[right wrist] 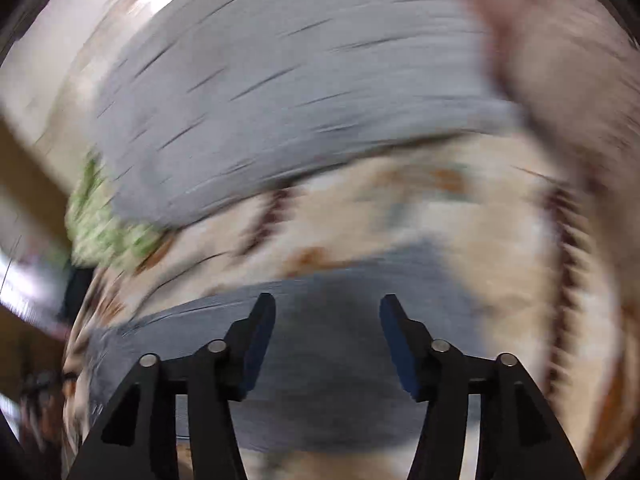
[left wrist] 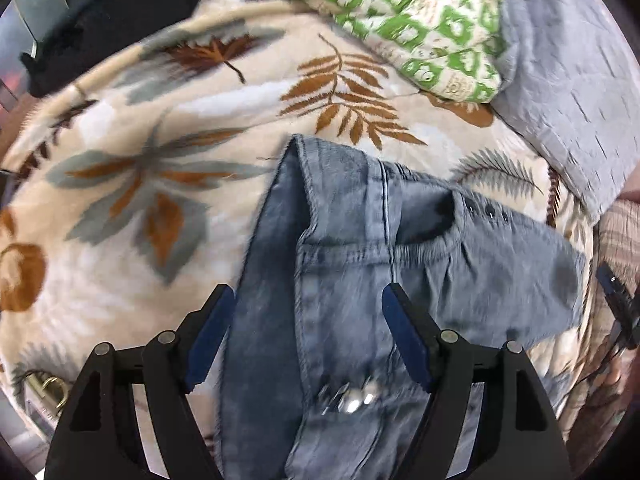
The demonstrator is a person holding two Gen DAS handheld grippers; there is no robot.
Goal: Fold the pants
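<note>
Faded blue denim pants [left wrist: 344, 264] lying rumpled, partly folded, on cream leaf-print fleece blanket [left wrist: 132, 184], toward its near edge. Left gripper [left wrist: 306, 312] above pants, jaws apart, gripping nothing. Right gripper [right wrist: 328, 320] spread open over blurred denim, empty. Grey quilted pillow [left wrist: 572, 92] at blanket's far right corner.

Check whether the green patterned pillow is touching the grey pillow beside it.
Touching. The left wrist view shows the green patterned pillow overlapping the grey pillow's edge with no gap. The right wrist view is too blurred to confirm.
</note>
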